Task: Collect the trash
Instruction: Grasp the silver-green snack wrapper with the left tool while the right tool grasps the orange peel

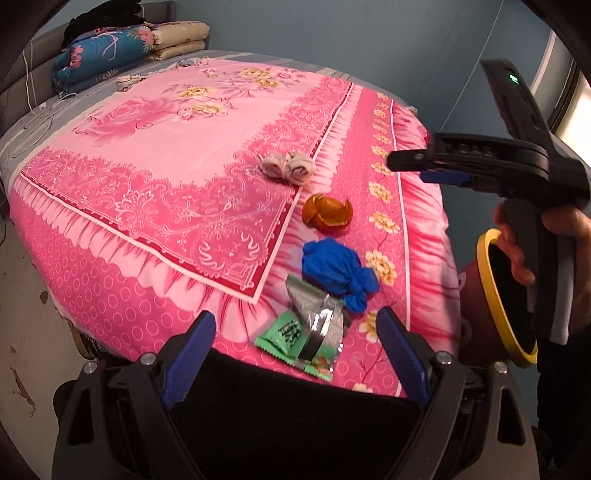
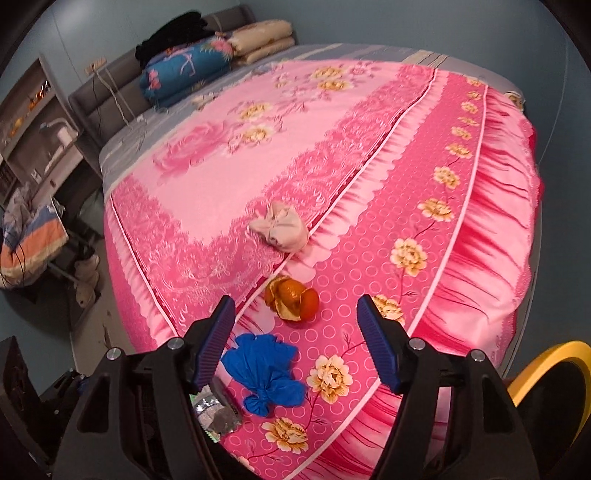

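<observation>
My left gripper (image 1: pixel 295 354) hangs over the near edge of the bed with its blue pads spread wide and nothing in them; the green and silver snack wrapper (image 1: pixel 308 332) lies on the sheet between the two tips, untouched. My right gripper (image 2: pixel 295 343) is also apart, about two thirds of the way, and empty; from its own camera the knotted blue plastic bag (image 2: pixel 264 373) sits on the sheet just below and between its fingers, close to the left pad. In the left view I can see my hand (image 1: pixel 517 243) around the right gripper's handle, raised above the bed's right side.

Just beside the bed on the right stands a bin with a yellow rim (image 1: pixel 495 295), its mouth dark.

Beyond the bag lies a curl of orange peel (image 2: pixel 291 299), and further still a crumpled beige wad (image 2: pixel 279 227), sitting on the border of the pink floral bedspread (image 2: pixel 258 177). At the head of the bed are folded quilts (image 2: pixel 188 72), blue and cream, with dark clothing (image 2: pixel 171 33) piled on top.
</observation>
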The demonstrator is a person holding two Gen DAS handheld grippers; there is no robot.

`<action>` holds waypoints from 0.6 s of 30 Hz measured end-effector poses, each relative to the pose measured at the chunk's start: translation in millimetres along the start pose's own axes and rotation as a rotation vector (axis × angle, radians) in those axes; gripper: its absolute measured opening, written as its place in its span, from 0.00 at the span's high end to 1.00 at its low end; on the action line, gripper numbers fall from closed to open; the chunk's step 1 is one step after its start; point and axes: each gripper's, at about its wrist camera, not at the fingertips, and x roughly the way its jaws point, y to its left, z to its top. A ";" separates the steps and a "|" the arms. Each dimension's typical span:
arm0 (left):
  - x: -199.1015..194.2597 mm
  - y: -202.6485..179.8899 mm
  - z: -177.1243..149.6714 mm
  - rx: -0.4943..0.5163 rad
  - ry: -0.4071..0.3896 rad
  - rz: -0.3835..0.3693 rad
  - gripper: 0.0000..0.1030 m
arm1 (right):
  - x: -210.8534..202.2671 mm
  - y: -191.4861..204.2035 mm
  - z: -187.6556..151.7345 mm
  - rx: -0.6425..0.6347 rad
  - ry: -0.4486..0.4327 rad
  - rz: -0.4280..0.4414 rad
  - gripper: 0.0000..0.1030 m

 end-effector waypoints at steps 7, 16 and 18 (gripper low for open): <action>19.0 -5.7 -11.1 0.040 0.049 -0.014 0.18 | 55.6 3.7 -3.4 -0.027 0.110 -0.030 0.37; 48.0 -3.1 -13.2 0.039 0.118 -0.040 0.18 | 97.6 6.4 -0.7 -0.048 0.175 -0.050 0.36; 55.0 -1.4 -13.3 0.032 0.133 -0.046 0.18 | 106.4 5.8 0.0 -0.049 0.191 -0.052 0.36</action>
